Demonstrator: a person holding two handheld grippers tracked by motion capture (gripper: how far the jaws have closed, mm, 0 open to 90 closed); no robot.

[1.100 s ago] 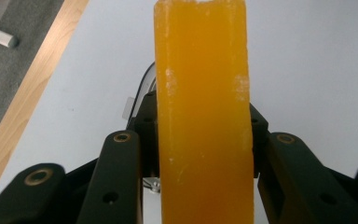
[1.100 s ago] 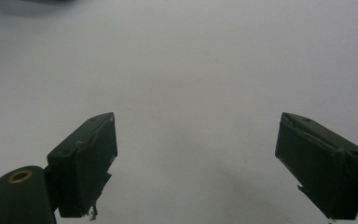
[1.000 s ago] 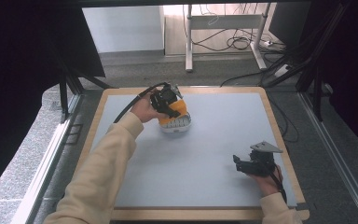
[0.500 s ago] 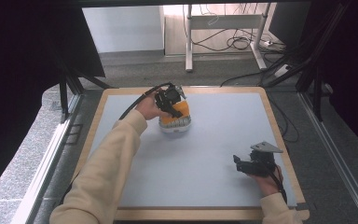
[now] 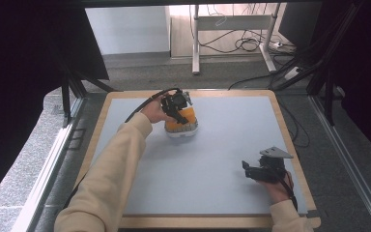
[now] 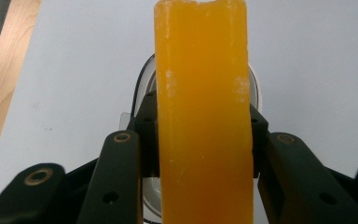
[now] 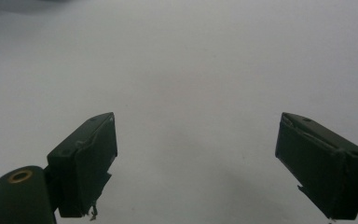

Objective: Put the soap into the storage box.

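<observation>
Near the desk's [image 5: 125, 121] far-left corner, left tongs [image 5: 176, 104] clamp an orange block [image 5: 181, 121] over a white base [image 5: 181, 133]; right tongs [image 5: 256, 170] gape, near-right.

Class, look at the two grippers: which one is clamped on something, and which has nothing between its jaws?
The left gripper is clamped on the orange block. The right gripper, near the table's front right, stands open over bare surface.

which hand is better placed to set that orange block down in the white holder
Left. The left gripper is already shut on the orange block, right above the white holder. The right gripper sits open near the table's front right corner.
</observation>
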